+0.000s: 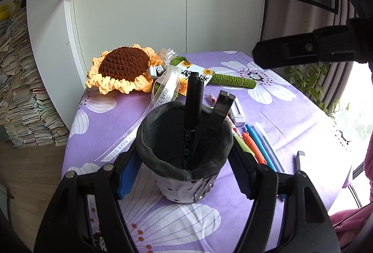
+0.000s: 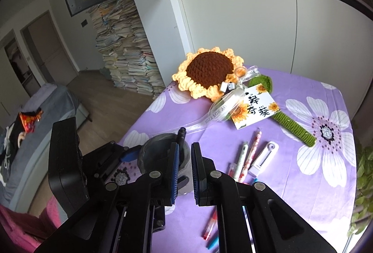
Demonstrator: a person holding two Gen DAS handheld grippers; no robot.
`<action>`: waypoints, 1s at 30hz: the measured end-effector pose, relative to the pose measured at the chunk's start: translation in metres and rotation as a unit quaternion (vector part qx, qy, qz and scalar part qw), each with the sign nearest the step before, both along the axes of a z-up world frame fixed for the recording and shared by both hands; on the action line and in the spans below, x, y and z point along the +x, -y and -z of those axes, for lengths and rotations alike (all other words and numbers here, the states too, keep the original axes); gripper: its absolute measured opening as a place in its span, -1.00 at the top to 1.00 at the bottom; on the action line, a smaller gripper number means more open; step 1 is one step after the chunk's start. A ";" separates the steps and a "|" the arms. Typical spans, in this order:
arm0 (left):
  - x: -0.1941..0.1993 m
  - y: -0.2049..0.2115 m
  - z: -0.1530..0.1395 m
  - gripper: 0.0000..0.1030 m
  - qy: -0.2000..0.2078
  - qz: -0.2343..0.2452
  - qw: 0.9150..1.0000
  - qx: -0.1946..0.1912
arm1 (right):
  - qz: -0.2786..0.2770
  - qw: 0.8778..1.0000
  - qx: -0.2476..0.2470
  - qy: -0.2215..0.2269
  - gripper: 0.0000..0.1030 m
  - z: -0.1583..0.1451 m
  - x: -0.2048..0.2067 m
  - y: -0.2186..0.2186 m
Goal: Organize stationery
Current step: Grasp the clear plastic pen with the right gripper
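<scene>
A: Filling the pen holder (image 1: 184, 148) looks like the step in hand. The left gripper (image 1: 184, 166) has its blue-padded fingers (image 1: 127, 173) against either side of the cup, clamping it upright near the front of the purple floral tablecloth (image 1: 291, 108). Two black markers (image 1: 193, 113) and a black clip-like tool (image 1: 219, 113) already stand inside it.

B: And the right gripper (image 2: 185, 173)?

A: It carries nothing; its jaws stand narrow with a slim gap between the pads, and it hovers just right of the cup, above the cloth.

B: So the next move, by that reading, is another pickup?

A: Probably. The loose pens (image 2: 247, 155) lie just right of the holder, with a white correction tape (image 2: 263, 158) beside them. The jaws would have to open a little, drop over one barrel and close across it.

B: Which way do those pens run?

A: Their long axes lie flat on the cloth, roughly parallel, tips angled away toward the crocheted sunflower (image 2: 209, 71). Each would need tipping upright to slide into the cup. The markers inside lean slightly, caps up.
</scene>
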State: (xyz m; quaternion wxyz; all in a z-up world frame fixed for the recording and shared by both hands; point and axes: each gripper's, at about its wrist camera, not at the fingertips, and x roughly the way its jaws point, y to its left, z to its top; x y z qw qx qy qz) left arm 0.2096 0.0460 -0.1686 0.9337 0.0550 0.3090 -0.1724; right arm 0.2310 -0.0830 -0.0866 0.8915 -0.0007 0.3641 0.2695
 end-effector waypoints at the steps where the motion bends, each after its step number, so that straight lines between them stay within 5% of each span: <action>1: 0.000 0.000 0.000 -0.35 0.000 0.000 1.000 0.000 | 0.009 1.000 0.004 0.003 0.81 -0.001 -0.001 0.008; 5: 0.000 0.000 0.000 -0.35 0.001 -0.001 1.000 0.001 | 0.063 0.998 0.011 -0.020 0.81 0.009 0.006 0.044; 14: 0.000 0.000 0.000 -0.36 0.002 -0.002 1.000 0.006 | 0.145 0.976 -0.055 -0.156 0.81 0.096 0.029 0.079; 30: 0.001 -0.001 0.000 -0.37 0.001 -0.003 1.000 0.009 | 0.150 0.969 -0.057 -0.186 0.65 0.117 0.052 0.070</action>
